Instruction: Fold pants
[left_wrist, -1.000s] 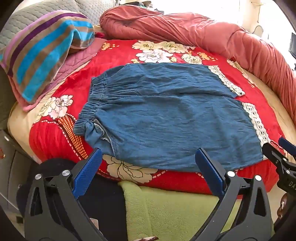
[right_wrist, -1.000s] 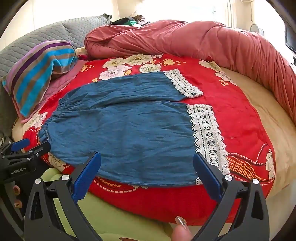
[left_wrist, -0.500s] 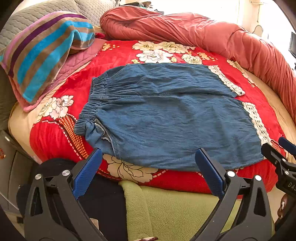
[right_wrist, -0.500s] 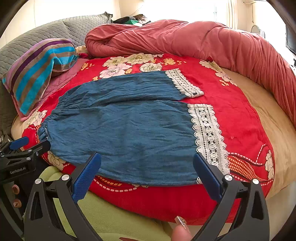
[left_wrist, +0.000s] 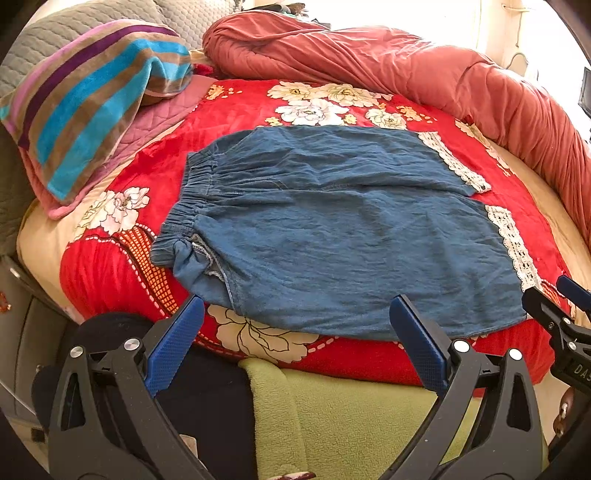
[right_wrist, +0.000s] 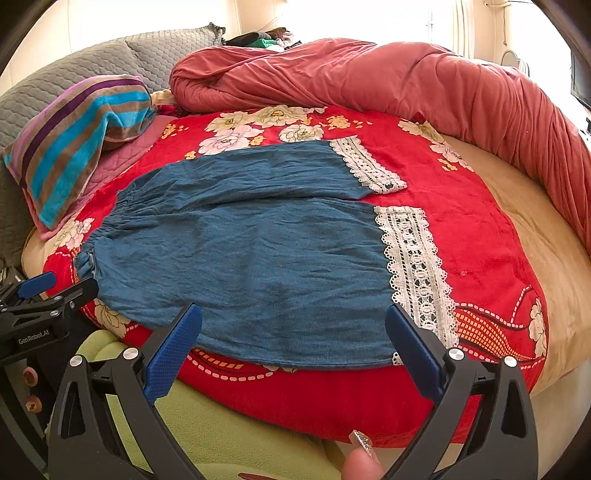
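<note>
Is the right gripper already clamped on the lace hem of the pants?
No: the right gripper hangs open above the near edge of the pants, its blue pads wide apart and gripping nothing.

Lay spread flat and unfolded on the red floral blanket: blue denim pants, elastic waistband at left, two short legs ending in white lace hems at right, faintly wrinkled.

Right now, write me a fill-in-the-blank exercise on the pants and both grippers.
1. The blue pants lie flat on a red ____ blanket.
2. Each leg hem is trimmed with white ____.
3. The left gripper and the right gripper both have their jaws ____.
4. The striped towel lies beyond the pants' ____ end.

Missing words: floral; lace; open; waistband
</note>
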